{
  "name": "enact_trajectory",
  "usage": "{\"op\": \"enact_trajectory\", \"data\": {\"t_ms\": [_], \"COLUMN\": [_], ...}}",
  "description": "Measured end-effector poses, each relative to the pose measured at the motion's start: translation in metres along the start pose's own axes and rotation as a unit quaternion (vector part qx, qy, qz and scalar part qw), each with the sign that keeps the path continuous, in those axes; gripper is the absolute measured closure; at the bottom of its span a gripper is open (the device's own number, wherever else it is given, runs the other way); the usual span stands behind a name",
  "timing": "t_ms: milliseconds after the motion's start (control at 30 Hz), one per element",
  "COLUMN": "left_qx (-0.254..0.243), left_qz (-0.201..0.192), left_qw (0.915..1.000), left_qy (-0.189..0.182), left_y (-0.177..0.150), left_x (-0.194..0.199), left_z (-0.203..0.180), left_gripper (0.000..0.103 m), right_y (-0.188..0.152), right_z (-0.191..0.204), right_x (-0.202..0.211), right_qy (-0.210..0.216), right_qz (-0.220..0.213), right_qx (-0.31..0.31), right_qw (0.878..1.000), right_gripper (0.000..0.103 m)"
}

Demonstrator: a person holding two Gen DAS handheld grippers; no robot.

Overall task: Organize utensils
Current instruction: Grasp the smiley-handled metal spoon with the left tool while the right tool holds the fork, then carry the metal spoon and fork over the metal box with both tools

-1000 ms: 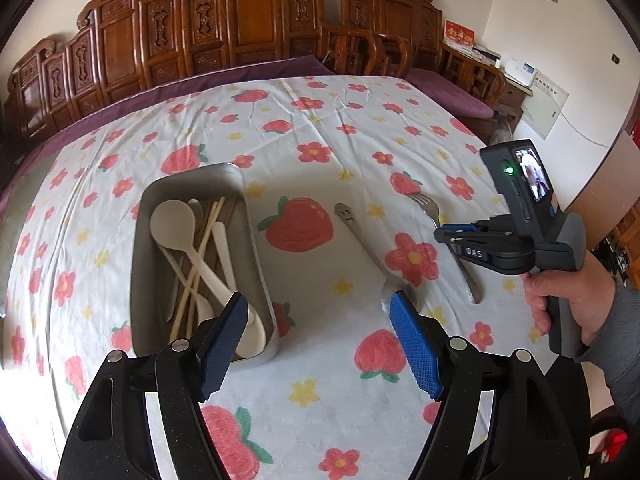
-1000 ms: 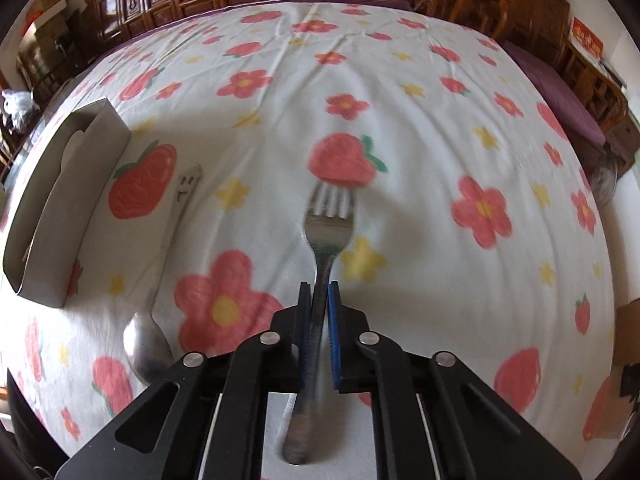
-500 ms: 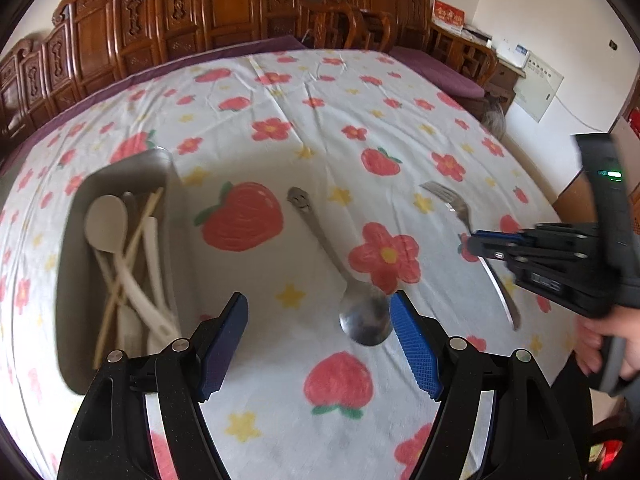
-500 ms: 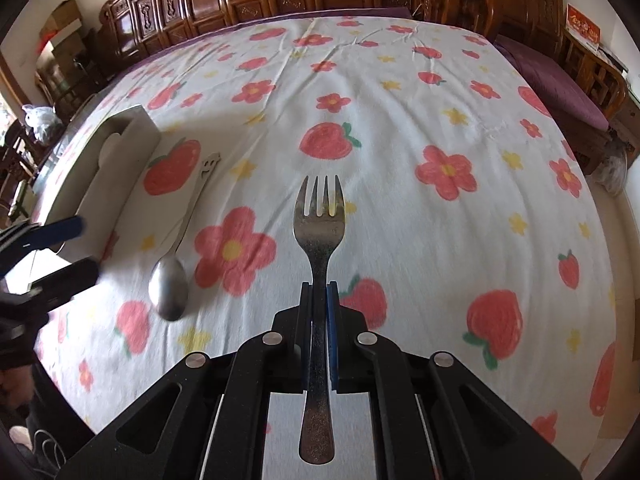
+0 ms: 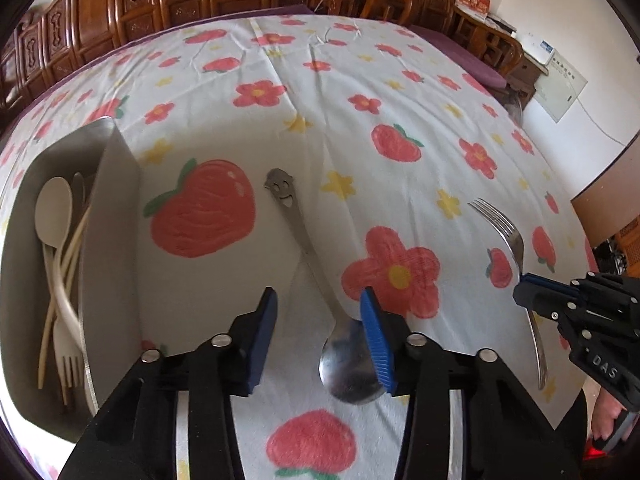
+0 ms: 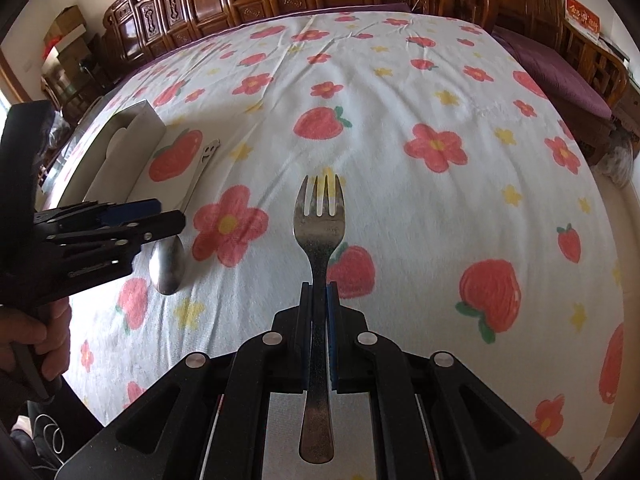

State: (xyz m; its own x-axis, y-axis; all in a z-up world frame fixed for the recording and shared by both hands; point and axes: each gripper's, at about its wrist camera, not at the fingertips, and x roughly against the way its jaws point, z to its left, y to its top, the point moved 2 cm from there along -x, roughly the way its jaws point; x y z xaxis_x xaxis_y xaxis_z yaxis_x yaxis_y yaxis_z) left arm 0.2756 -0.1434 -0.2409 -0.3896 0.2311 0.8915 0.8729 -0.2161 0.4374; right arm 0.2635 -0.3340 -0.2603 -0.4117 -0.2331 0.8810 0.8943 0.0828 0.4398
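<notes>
A metal spoon (image 5: 304, 240) with a smiley face on its handle lies on the flowered tablecloth. My left gripper (image 5: 318, 314) hangs just over it, jaws closing. The spoon's neck lies between the blue pads (image 5: 376, 340), nearer the right one, and they do not press on it. My right gripper (image 6: 319, 292) is shut on the handle of a metal fork (image 6: 320, 224), held above the cloth with its tines pointing away. The left wrist view shows that fork (image 5: 506, 236) and the right gripper (image 5: 524, 286) at the right edge. The right wrist view shows the spoon's bowl (image 6: 168, 264) under the left gripper (image 6: 160, 216).
A steel tray (image 5: 116, 216) stands at the left with cream plastic spoons (image 5: 54, 208), a plastic fork and chopsticks inside; it also shows as the tray (image 6: 138, 128) in the right wrist view. Carved wooden chairs line the table's far side. A hand (image 6: 36, 340) grips the left tool.
My left gripper has dropped and moved right from near the tray to over the spoon, and its jaws have narrowed. The right gripper has shifted with the fork still clamped.
</notes>
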Motion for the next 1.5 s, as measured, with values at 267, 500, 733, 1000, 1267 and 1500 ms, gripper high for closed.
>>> {"op": "enact_trajectory", "data": {"t_ms": [267,500,733,1000,1267,1500], "left_qx": [-0.015,-0.025,-0.017,-0.01,0.002,0.024], "left_qz": [0.007,0.021,0.031,-0.004,-0.049,-0.074], "left_qw": [0.9997,0.9978,0.9983,0.9993,0.9982,0.996], "left_qy": [0.017,0.057,0.047,0.036,0.035,0.044], "left_y": [0.002,0.001,-0.001,0.003,0.012,0.016], "left_x": [-0.006,-0.007,0.003,0.038,0.083,0.11], "left_z": [-0.007,-0.01,0.003,0.014,0.034,0.069], "left_gripper": [0.071,0.093,0.098,0.098,0.098,0.098], "right_y": [0.001,0.0,-0.001,0.008,0.029,0.053], "right_z": [0.003,0.005,0.012,0.03,0.06,0.098], "right_x": [0.002,0.003,0.004,0.011,0.022,0.024], "right_qy": [0.019,0.026,0.027,0.031,0.041,0.058], "right_qz": [-0.005,-0.008,-0.009,-0.021,-0.04,-0.053], "right_qx": [-0.001,-0.001,0.002,0.015,0.033,0.056], "right_qw": [1.0,1.0,1.0,0.999,0.998,0.995], "right_gripper": [0.095,0.095,0.095,0.095,0.095,0.095]}}
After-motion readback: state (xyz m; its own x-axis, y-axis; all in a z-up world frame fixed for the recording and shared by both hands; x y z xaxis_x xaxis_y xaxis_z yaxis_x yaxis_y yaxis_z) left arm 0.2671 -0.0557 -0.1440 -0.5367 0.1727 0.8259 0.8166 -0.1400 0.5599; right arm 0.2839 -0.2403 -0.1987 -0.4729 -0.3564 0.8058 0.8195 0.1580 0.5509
